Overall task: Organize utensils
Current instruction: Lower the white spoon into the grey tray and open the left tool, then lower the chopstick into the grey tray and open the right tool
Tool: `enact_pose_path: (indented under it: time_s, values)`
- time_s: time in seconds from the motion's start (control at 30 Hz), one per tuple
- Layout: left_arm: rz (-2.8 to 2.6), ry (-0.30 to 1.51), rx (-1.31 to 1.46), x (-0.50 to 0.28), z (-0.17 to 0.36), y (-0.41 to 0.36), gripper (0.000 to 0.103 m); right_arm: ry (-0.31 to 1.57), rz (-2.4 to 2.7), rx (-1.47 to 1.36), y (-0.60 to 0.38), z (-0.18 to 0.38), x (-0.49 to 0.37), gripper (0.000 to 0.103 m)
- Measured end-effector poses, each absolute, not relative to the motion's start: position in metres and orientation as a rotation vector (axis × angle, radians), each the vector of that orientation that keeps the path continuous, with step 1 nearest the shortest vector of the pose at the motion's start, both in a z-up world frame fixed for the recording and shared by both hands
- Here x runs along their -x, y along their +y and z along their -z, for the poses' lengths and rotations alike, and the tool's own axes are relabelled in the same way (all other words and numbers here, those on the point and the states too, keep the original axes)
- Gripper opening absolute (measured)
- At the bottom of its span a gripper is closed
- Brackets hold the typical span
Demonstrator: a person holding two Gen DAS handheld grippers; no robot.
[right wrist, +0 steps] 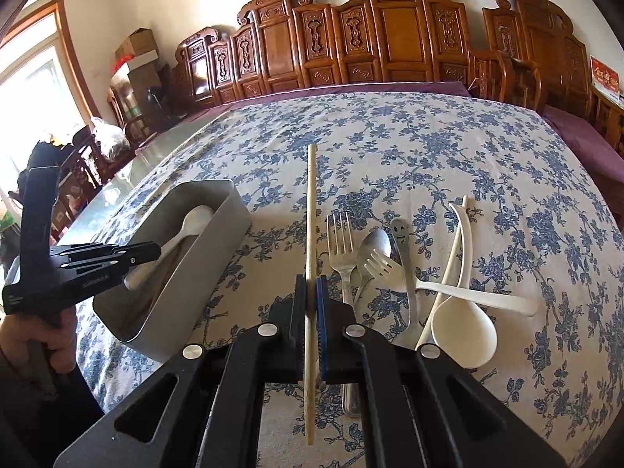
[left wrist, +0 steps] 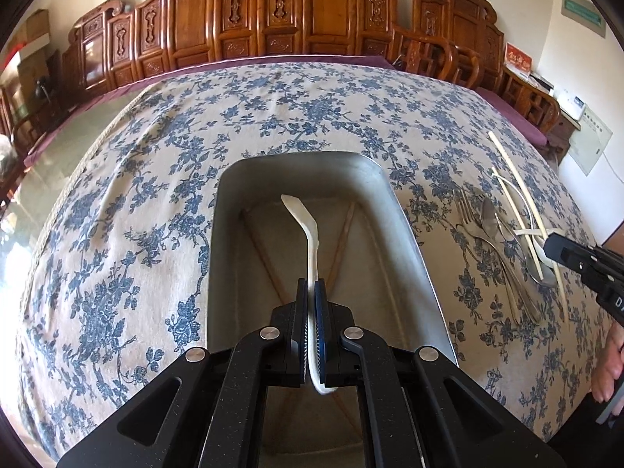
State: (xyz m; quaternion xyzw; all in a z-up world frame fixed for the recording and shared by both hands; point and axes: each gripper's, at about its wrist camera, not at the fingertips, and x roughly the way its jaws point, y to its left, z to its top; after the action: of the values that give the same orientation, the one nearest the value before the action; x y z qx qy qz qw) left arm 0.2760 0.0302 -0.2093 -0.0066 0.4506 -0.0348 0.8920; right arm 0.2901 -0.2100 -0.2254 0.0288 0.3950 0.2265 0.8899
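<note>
My left gripper (left wrist: 311,286) is shut on a white plastic spoon (left wrist: 306,226) and holds it over the inside of a grey metal tray (left wrist: 409,234); wooden chopsticks (left wrist: 343,234) lie crossed on the tray floor. In the right wrist view the tray (right wrist: 218,226) stands at the left with the spoon (right wrist: 187,222) and the left gripper (right wrist: 152,251) over it. My right gripper (right wrist: 311,284) is shut on a wooden chopstick (right wrist: 311,210). Beside it lie a metal fork (right wrist: 341,249), a metal spoon (right wrist: 372,249), a smiley-face spoon (right wrist: 403,249), a white plastic fork (right wrist: 429,286) and a white ladle (right wrist: 462,327).
A blue floral cloth (right wrist: 448,148) covers the table. Carved wooden chairs (right wrist: 390,31) line the far side. In the left wrist view the loose utensil pile (left wrist: 518,241) lies right of the tray, with the right gripper (left wrist: 561,251) over it.
</note>
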Motion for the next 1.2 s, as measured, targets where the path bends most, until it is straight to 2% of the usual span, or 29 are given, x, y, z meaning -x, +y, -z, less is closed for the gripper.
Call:
enact_pose_path:
  time_s: [0.07, 0.13, 0.23, 0.3, 0.37, 0.43, 0.53, 0.97, 1.2]
  values:
    - [0.073, 0.930, 0.019, -0.276, 0.207, 0.032, 0.004, 0.820, -0.475, -0.063, -0.208, 0.224, -0.288, 0.006]
    - [0.068, 0.922, 0.024, -0.275, 0.203, 0.034, 0.010, 0.822, -0.480, -0.064, -0.205, 0.223, -0.286, 0.006]
    - [0.065, 0.898, 0.035, -0.272, 0.193, 0.040, 0.021, 0.825, -0.495, -0.073, -0.198, 0.220, -0.283, 0.006]
    - [0.063, 0.876, 0.044, -0.269, 0.185, 0.044, 0.034, 0.833, -0.518, -0.098, -0.191, 0.218, -0.281, 0.006]
    - [0.062, 0.853, 0.054, -0.266, 0.177, 0.048, 0.039, 0.828, -0.533, -0.095, -0.182, 0.214, -0.278, 0.006]
    - [0.060, 0.835, 0.057, -0.264, 0.169, 0.053, 0.040, 0.827, -0.547, -0.090, -0.173, 0.212, -0.276, 0.006]
    - [0.048, 0.819, 0.064, -0.262, 0.162, 0.060, 0.052, 0.828, -0.571, -0.086, -0.157, 0.208, -0.274, 0.006]
    - [0.004, 0.773, 0.090, -0.256, 0.144, 0.093, 0.053, 0.873, -0.657, -0.186, -0.090, 0.207, -0.289, 0.006]
    - [-0.010, 0.777, 0.098, -0.256, 0.146, 0.105, 0.053, 0.907, -0.638, -0.146, -0.056, 0.220, -0.306, 0.006]
